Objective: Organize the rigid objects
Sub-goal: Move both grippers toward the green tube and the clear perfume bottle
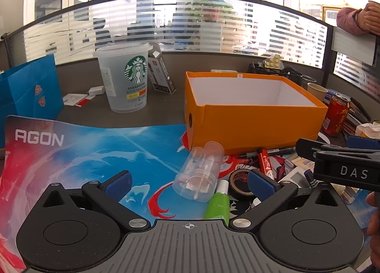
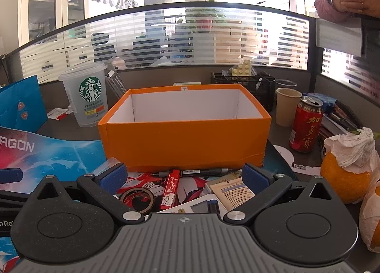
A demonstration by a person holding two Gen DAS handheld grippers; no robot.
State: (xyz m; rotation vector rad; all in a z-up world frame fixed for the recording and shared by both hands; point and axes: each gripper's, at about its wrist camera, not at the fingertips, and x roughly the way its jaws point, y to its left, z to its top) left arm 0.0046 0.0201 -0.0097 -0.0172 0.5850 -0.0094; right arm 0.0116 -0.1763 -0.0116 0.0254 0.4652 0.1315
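An open orange box (image 1: 251, 121) with a white, empty inside stands on the desk; it also shows in the right wrist view (image 2: 182, 140). In front of it lie loose items: a clear plastic container (image 1: 198, 174), a green tube (image 1: 218, 204), a black tape roll (image 1: 239, 184) (image 2: 137, 198), a red lighter (image 1: 264, 162) (image 2: 169, 188), a black marker (image 1: 268, 152) (image 2: 197, 172) and a white device (image 2: 201, 205). My left gripper (image 1: 190, 184) is open over the clear container and the tube. My right gripper (image 2: 184, 175) is open above the tape and lighter; its body shows in the left wrist view (image 1: 342, 166).
A Starbucks cup (image 1: 124, 77), a blue paper bag (image 1: 28, 87) and a dark carton (image 1: 161, 71) stand at the back left. A red can (image 2: 305, 124), a paper cup (image 2: 287, 109), a black basket (image 2: 247, 83), books and a tissue-wrapped orange (image 2: 346, 166) crowd the right. An AGON mat (image 1: 71, 152) covers the front.
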